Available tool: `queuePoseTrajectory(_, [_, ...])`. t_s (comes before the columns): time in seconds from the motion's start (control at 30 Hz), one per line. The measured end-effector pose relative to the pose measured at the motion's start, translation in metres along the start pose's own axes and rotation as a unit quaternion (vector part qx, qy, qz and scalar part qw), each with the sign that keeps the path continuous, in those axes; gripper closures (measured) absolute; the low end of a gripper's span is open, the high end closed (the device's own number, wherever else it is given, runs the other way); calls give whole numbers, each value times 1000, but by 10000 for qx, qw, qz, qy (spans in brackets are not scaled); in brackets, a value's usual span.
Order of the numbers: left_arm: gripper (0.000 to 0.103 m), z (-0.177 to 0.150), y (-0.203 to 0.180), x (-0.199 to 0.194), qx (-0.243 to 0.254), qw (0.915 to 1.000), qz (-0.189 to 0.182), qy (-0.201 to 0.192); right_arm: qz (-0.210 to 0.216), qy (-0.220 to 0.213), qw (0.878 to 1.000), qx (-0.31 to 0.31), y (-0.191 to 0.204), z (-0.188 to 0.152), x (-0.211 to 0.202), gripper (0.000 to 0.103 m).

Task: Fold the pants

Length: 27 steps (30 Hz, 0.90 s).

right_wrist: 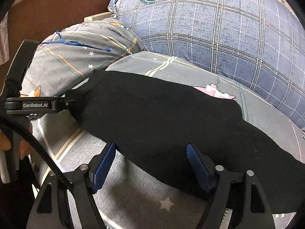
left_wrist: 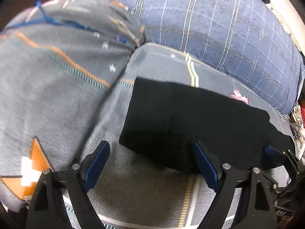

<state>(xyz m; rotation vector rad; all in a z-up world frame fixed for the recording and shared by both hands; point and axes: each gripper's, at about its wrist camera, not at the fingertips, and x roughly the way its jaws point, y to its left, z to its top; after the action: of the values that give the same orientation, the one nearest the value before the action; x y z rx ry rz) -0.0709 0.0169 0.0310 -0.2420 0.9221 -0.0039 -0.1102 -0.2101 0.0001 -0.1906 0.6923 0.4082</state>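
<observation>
The black pants [left_wrist: 190,122] lie folded flat on the grey patterned bed sheet [left_wrist: 144,196]. They also show in the right wrist view [right_wrist: 171,124] as a long dark band. My left gripper [left_wrist: 150,148] is open and empty, its blue pads straddling the near left edge of the pants. In the right wrist view the left gripper [right_wrist: 82,95] reaches in from the left at the pants' far left end. My right gripper [right_wrist: 150,150] is open and empty over the near edge of the pants. Its fingers [left_wrist: 276,152] show at the right in the left wrist view.
A grey pillow [left_wrist: 57,76] with orange trim lies to the left. A large blue plaid pillow [right_wrist: 219,28] sits behind the pants. A brown headboard [right_wrist: 57,3] stands at the far left. A hand [right_wrist: 11,141] and a black cable [right_wrist: 38,148] are at the left edge.
</observation>
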Motion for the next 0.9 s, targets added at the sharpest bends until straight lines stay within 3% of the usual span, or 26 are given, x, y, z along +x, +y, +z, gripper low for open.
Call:
queuePoseTrajectory(0.33, [16,3,-54,-15,542,9981,-259,-146,-235,-94,9955,915,-58,-33,-39,18])
queuePoseTrajectory(0.73, [15,-15,-135,-11,1182,9896,-816,85,-618,-111,9831,1718,-113,-73,-75,15])
queuePoseTrajectory(0.9, [9,-20,-164,-7,1373,9844,-1080,229,-826,-105,9772,1956,-139,-90,-91,12])
